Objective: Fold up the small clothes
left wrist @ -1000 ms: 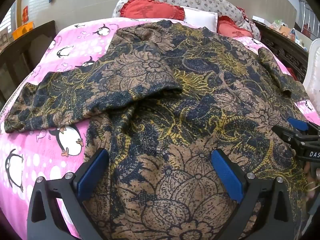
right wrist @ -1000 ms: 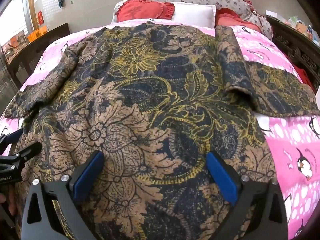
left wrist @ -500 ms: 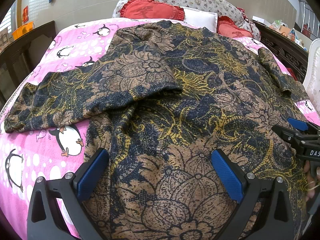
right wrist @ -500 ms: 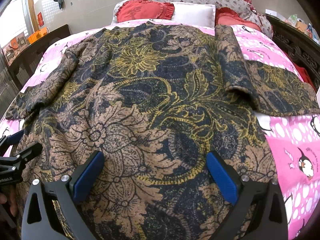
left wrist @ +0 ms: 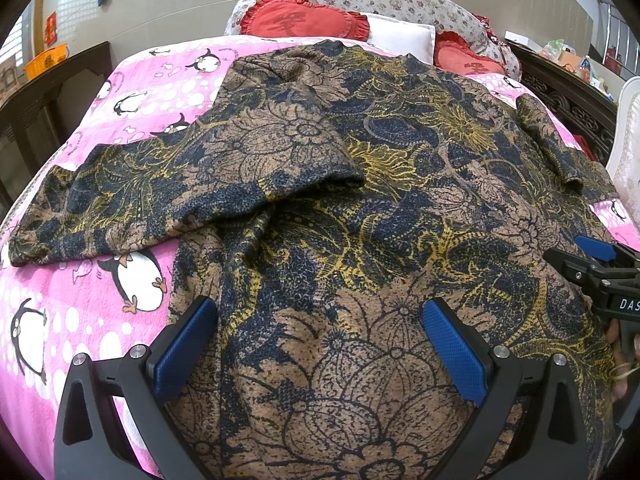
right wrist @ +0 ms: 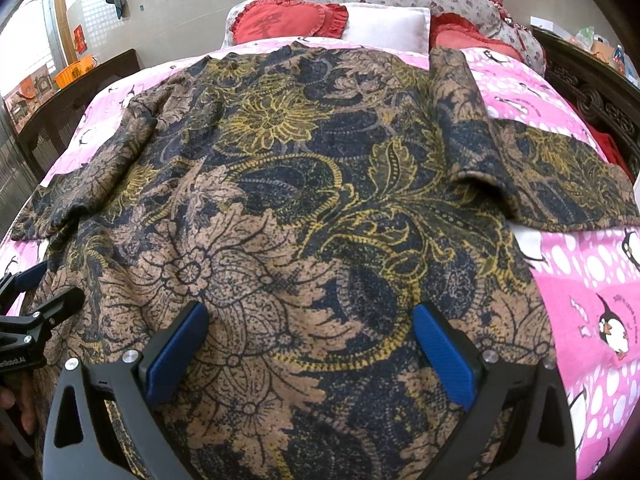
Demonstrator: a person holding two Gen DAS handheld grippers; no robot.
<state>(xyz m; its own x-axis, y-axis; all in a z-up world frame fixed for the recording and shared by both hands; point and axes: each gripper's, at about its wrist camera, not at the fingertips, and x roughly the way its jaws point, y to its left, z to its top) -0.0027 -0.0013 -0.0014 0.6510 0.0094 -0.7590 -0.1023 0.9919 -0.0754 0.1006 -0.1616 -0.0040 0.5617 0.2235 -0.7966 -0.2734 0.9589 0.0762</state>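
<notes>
Textured blue pads over knitted floral garment

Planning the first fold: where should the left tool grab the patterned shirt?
Grip the shirt at its near hem, by the left edge where cloth meets the pink blanket. Come in low from the near side. The left tool hangs open over that hem, and the edge there lies flat and exposed.

Pink penguin-print bedspread; 2 red heart cushions, white pillow, orange basket.
</notes>
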